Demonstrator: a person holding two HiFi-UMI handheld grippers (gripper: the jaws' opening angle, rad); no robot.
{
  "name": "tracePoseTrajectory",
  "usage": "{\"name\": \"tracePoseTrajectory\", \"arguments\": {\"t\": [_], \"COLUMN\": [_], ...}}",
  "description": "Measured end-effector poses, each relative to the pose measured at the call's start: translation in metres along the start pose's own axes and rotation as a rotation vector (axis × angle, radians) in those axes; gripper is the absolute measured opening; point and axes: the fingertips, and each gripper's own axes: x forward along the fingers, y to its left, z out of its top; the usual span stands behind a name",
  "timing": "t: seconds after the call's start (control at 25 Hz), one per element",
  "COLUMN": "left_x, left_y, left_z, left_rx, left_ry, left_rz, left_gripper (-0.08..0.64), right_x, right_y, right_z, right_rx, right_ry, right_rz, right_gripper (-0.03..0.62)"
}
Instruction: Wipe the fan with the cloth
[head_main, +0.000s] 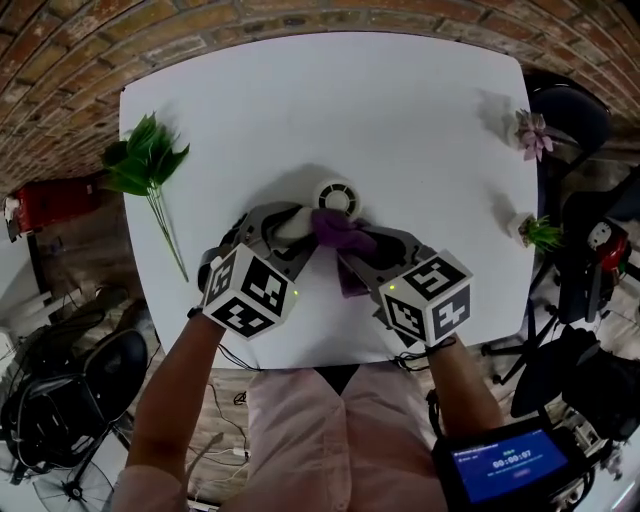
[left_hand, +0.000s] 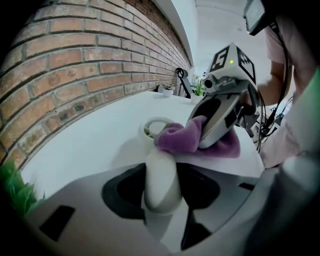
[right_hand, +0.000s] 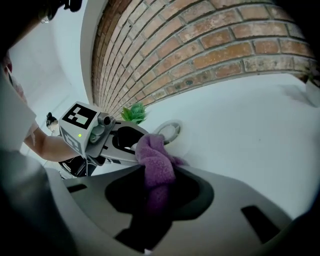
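– While the wiping is in hand, what sits nearest?
– Grippers, two. Left gripper (head_main: 268, 232): jaws clamped on the fan's white handle. Right gripper (head_main: 372, 250): jaws clamped on the cloth (head_main: 340, 232), one, purple, bunched against the fan's neck.
– Fan (head_main: 337, 197), location?
– One, mid-table, round head pointing away, touching the cloth. Step judged: wiping the neck. The next move calls for sliding the cloth over the head while the left grip holds firm.
– Beyond?
– Table (head_main: 330, 100), one, white. Plants, three: leafy sprig (head_main: 145, 160) at the left edge; pink flower (head_main: 533, 133) and small potted plant (head_main: 538, 232) at the right.
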Motion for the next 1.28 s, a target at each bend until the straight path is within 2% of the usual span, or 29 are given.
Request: {"name": "tracePoseTrajectory", "arguments": {"t": [0.24, 0.48, 0.68, 1.04, 1.2, 1.28], "left_x": [-0.002, -0.004, -0.004, 0.001, 0.003, 0.006], "left_y": [-0.005, -0.013, -0.019, -0.028, -0.038, -0.043], "left_z": [-0.004, -0.009, -0.012, -0.008, -0.009, -0.009], "left_rx": [0.036, 0.104, 0.202, 0.514, 0.74, 0.854], "left_ry": [0.004, 0.025, 0.053, 0.186, 0.247, 0.274], "left_rz": [-0.033, -0.079, -0.127, -0.275, -0.34, -0.372], "left_gripper": [0.193, 0.193, 0.193, 0.193, 0.193, 0.193], "right_x": [-0.011, -0.021, -0.024, -0.033, -0.034, -0.039], "right_y": [-0.014, -0.028, -0.037, -0.05, -0.051, -0.053], "right_z": [-0.003, -0.005, -0.004, -0.002, 0.011, 0.02], "right_rx": [0.02, 0.029, -0.054, -0.128, -0.147, -0.19], "right_ry": [-0.014, -0.026, 0.012, 0.066, 0.03, 0.021], "right_rz": [-0.034, -0.053, -0.064, -0.044, -0.024, -0.02], "right_gripper": [0.118, 0.117, 0.117, 0.117, 0.118, 0.118]}}
